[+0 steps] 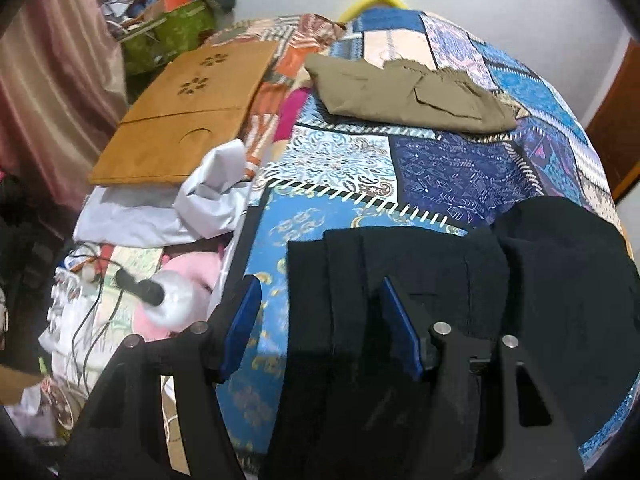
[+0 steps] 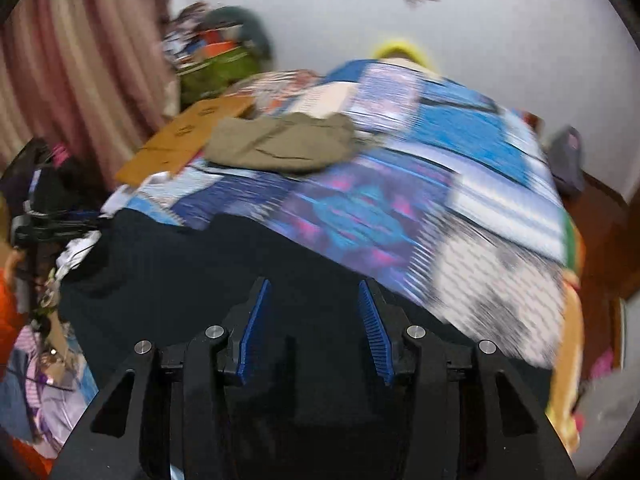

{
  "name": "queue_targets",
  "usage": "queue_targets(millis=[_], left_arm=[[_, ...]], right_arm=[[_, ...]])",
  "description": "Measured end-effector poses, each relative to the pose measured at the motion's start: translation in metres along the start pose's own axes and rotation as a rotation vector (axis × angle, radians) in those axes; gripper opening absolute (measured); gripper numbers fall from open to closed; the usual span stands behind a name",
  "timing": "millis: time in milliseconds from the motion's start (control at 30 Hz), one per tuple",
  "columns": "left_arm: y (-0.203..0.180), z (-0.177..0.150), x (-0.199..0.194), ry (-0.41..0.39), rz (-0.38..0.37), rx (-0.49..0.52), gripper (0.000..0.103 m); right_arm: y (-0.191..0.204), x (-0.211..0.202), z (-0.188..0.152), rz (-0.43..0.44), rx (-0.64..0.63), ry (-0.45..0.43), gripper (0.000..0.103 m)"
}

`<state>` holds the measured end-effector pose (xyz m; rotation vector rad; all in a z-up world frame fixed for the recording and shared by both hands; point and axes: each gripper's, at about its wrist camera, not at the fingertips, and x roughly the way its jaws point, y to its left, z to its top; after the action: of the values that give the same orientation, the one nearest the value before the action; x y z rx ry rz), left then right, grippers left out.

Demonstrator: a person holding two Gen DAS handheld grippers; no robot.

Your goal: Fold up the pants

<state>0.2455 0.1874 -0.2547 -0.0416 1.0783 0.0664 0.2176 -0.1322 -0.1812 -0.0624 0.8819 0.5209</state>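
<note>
Black pants [image 1: 500, 280] lie partly folded on the near part of the patterned bedspread [image 1: 460, 168]. My left gripper [image 1: 320, 320] is open, its blue pads [image 1: 244, 320] straddling the pants' left edge. In the right wrist view, which is motion-blurred, the same black pants [image 2: 180, 248] spread under my right gripper [image 2: 314, 320], which is open and empty just above the cloth. A folded olive-khaki pair of pants [image 1: 408, 96] lies farther back on the bed; it also shows in the right wrist view [image 2: 280, 144].
A wooden lap tray [image 1: 180, 120] lies at the bed's left side next to white cloth [image 1: 192, 208]. Cables, a pink item and clutter [image 1: 132, 292] fill the left floor area. A curtain [image 1: 52, 80] hangs left; a wooden door [image 1: 616, 120] stands right.
</note>
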Motion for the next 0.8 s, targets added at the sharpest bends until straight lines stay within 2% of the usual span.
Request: queue_targets(millis=[67, 167, 233, 333, 367, 433, 467, 567, 600, 633, 667, 767, 800], left_arm=[[0.0, 0.003, 0.009, 0.016, -0.008, 0.012, 0.062], [0.0, 0.004, 0.015, 0.009, -0.039, 0.031, 0.06], [0.0, 0.005, 0.018, 0.01, -0.074, 0.035, 0.054], [0.0, 0.005, 0.022, 0.015, -0.113, 0.034, 0.047], [0.0, 0.004, 0.021, 0.01, -0.126, 0.035, 0.043], [-0.001, 0.004, 0.021, 0.003, -0.134, 0.039, 0.039], [-0.002, 0.003, 0.02, -0.002, -0.135, 0.045, 0.034], [-0.004, 0.003, 0.017, -0.02, -0.127, 0.056, 0.022], [-0.004, 0.003, 0.016, -0.026, -0.126, 0.057, 0.02], [-0.004, 0.003, 0.014, -0.031, -0.127, 0.057, 0.019], [-0.003, 0.003, 0.012, -0.039, -0.128, 0.056, 0.016], [-0.004, 0.003, 0.009, -0.055, -0.119, 0.062, 0.012], [-0.005, 0.003, 0.008, -0.064, -0.098, 0.067, 0.006]], right_arm=[[0.007, 0.008, 0.006, 0.01, -0.022, 0.006, 0.043], [0.041, 0.056, 0.034, 0.071, -0.116, 0.063, 0.043], [0.046, 0.066, 0.039, 0.082, -0.132, 0.08, 0.043], [0.066, 0.107, 0.052, 0.12, -0.2, 0.157, 0.043], [0.066, 0.107, 0.052, 0.12, -0.2, 0.157, 0.043], [0.072, 0.126, 0.056, 0.123, -0.233, 0.201, 0.043], [0.073, 0.144, 0.059, 0.124, -0.255, 0.249, 0.043], [0.077, 0.159, 0.058, 0.128, -0.292, 0.295, 0.042], [0.078, 0.162, 0.057, 0.133, -0.302, 0.3, 0.039], [0.078, 0.162, 0.057, 0.133, -0.302, 0.3, 0.022], [0.08, 0.164, 0.055, 0.125, -0.316, 0.306, 0.011], [0.081, 0.164, 0.053, 0.137, -0.34, 0.308, 0.008], [0.081, 0.164, 0.053, 0.137, -0.34, 0.308, 0.008]])
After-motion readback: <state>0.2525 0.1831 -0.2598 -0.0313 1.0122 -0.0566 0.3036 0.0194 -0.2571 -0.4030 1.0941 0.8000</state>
